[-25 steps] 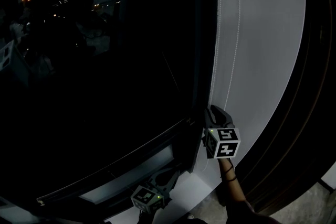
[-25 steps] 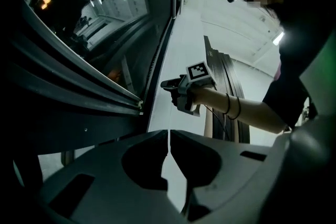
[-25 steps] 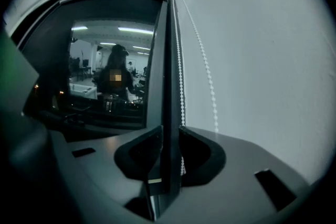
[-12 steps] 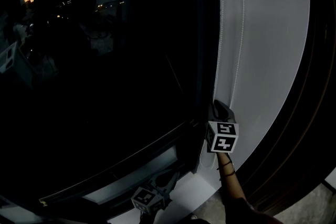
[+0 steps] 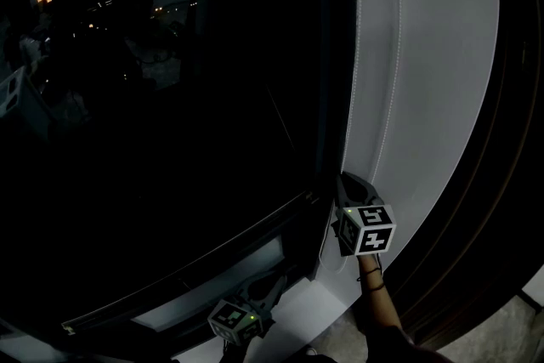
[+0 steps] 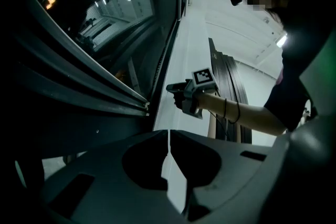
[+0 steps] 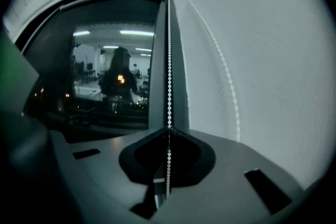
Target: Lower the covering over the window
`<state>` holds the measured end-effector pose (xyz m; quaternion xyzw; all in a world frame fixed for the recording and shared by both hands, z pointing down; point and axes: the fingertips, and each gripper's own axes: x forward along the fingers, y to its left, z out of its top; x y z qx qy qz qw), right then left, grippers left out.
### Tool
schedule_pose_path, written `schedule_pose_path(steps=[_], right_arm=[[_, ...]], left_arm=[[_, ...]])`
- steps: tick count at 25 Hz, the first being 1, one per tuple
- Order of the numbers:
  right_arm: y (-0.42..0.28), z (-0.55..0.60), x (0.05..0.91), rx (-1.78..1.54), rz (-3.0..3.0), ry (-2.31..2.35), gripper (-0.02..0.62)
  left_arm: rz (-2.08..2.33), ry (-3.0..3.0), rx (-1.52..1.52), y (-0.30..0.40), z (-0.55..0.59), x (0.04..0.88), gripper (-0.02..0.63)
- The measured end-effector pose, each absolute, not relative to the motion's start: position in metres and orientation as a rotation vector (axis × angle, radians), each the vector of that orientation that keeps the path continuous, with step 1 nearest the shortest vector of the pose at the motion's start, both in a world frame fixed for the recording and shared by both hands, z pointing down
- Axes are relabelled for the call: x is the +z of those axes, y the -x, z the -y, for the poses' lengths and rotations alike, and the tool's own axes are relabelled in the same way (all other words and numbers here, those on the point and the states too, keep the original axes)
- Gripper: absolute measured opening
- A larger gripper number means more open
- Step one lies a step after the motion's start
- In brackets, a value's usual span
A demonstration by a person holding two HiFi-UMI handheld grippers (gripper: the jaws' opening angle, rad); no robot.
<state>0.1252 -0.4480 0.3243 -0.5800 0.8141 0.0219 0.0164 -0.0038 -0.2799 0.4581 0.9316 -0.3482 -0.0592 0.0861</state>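
**A:** Right side?
**B:** Your right gripper (image 7: 168, 131) has just clenched its fingers on the bead chain (image 7: 169, 71). The chain hangs along the window frame (image 7: 159, 60), beside the white wall (image 7: 262, 60). Only that gripper's view shows the grip; the head view is too dark.
**A:** Left?
**B:** Your left gripper (image 6: 169, 134): fingers clenched together, nothing between them, held lower down.
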Motion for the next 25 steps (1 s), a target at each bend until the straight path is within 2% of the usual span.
schedule_pose_path(steps=[8,13,18,25], right_arm=[[-0.107,0.401,0.329,0.265,-2.493,1.795,0.011],[-0.107,0.383,0.343,0.205,-2.505,1.804,0.011],[-0.106,0.368,0.431,-0.032,-2.610,1.879,0.011],[-0.093,0.331,0.563,-0.307,-2.707,1.956,0.011]], left_arm=[[0.992,-2.904,-0.300,-0.008,0.305,0.387,0.003],[0.883,-3.038,-0.309,-0.034,0.313,0.344,0.023],[0.789,-3.074,-0.295,-0.053,0.317,0.324,0.068],[0.657,-3.146,-0.259,-0.096,0.319,0.317,0.098]])
